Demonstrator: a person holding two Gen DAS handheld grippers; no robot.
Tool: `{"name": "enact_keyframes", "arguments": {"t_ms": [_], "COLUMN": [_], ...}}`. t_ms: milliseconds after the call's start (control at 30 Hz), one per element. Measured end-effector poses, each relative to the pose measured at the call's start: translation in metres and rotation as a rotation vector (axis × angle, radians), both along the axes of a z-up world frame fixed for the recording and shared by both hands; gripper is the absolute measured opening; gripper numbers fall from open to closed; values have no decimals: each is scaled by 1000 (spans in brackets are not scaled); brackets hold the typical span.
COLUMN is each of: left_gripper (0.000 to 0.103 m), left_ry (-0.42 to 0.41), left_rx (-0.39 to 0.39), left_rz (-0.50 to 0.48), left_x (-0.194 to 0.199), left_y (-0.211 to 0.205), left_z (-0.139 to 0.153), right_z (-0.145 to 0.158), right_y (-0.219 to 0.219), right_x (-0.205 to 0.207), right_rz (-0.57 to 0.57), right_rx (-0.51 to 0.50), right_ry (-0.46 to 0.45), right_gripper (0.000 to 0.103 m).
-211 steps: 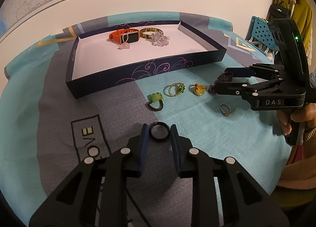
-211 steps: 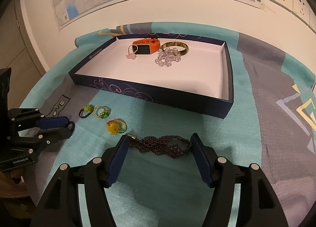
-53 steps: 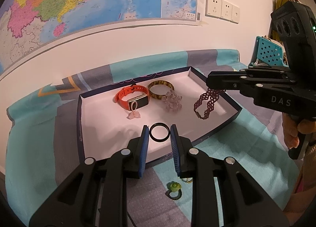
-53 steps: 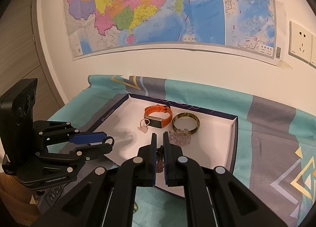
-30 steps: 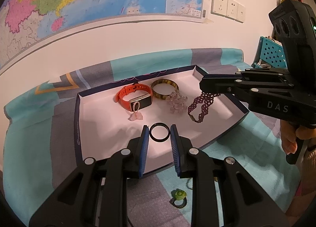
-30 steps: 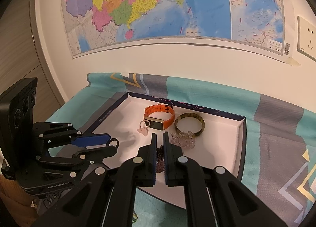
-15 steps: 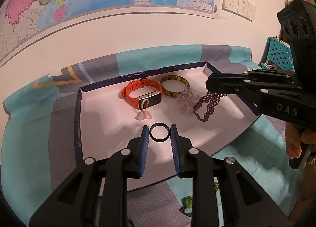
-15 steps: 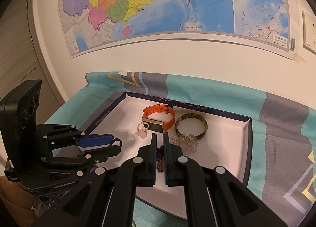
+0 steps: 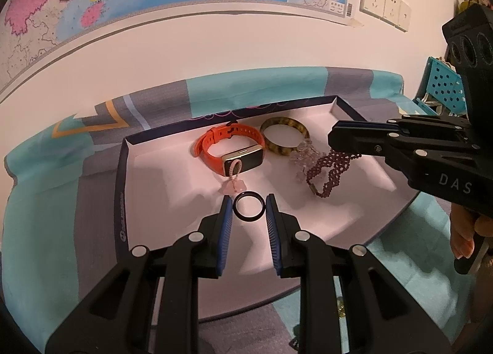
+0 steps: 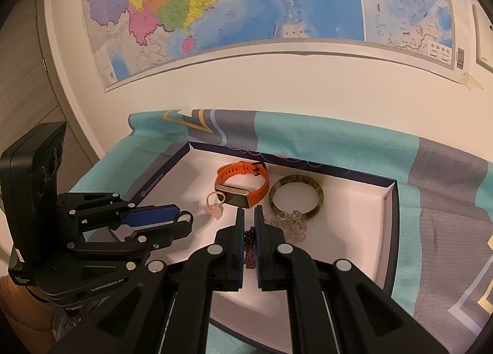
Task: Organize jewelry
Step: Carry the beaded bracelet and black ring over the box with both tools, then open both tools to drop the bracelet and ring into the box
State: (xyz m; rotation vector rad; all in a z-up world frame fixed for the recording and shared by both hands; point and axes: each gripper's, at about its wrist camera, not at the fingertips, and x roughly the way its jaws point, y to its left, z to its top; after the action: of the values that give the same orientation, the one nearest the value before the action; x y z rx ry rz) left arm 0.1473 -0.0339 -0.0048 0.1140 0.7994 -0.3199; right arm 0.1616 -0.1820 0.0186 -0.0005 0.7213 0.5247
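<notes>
Shift since a second ago: both grippers are brought a little lower and further over the tray [image 9: 120, 187], and the purple beaded bracelet [image 9: 329, 170] is now dangled closer to the tray floor.
Left gripper [image 9: 249, 210]: kept narrow, pinched on the black ring [image 9: 248, 207] across its width, so that the ring is carried flat between the blue pads.
Black ring position: held above the white tray floor, just in front of the pink charm [image 9: 231, 188]; not yet set down.
Right gripper [image 10: 249, 232]: closed tight on one end of the purple beaded bracelet, which is left hanging so it can be laid out lengthwise.
Bracelet position: hung beside the clear crystal bracelet [image 9: 303, 156]; whether its lower end touches the floor cannot be told.
Already in the tray: orange smartwatch [image 9: 229, 150], tortoiseshell bangle [image 9: 285, 138].
Step judged: lowering for release, on free floor clear of the stored pieces.
Left outside: small pieces glimpsed on the teal cloth [image 9: 40, 199], too hidden to name.
</notes>
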Motion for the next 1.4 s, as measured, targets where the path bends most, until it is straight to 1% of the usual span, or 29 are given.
{"name": "enact_keyframes", "arguments": {"t_ms": [333, 833, 1233, 1367, 1400], "left_gripper": [22, 22, 23, 23, 25], "left_ry": [32, 81, 88, 86, 86], "left_rx": [16, 3, 0, -3, -5], "left_rz": [23, 27, 22, 27, 26], "left_x": [12, 27, 35, 35, 35], "left_y": [1, -1, -3, -3, -3], "left_z": [-13, -23, -25, -25, -24], "right_z": [-10, -22, -30, -33, -34], "right_y": [-2, -10, -15, -17, -17], "right_x": [12, 25, 31, 32, 32], "right_rz": [-21, -64, -88, -96, -101], "right_rx": [-9, -11, -20, -23, -27], "right_ry": [20, 51, 75, 86, 87], "right_gripper": [5, 5, 5, 8, 9]}}
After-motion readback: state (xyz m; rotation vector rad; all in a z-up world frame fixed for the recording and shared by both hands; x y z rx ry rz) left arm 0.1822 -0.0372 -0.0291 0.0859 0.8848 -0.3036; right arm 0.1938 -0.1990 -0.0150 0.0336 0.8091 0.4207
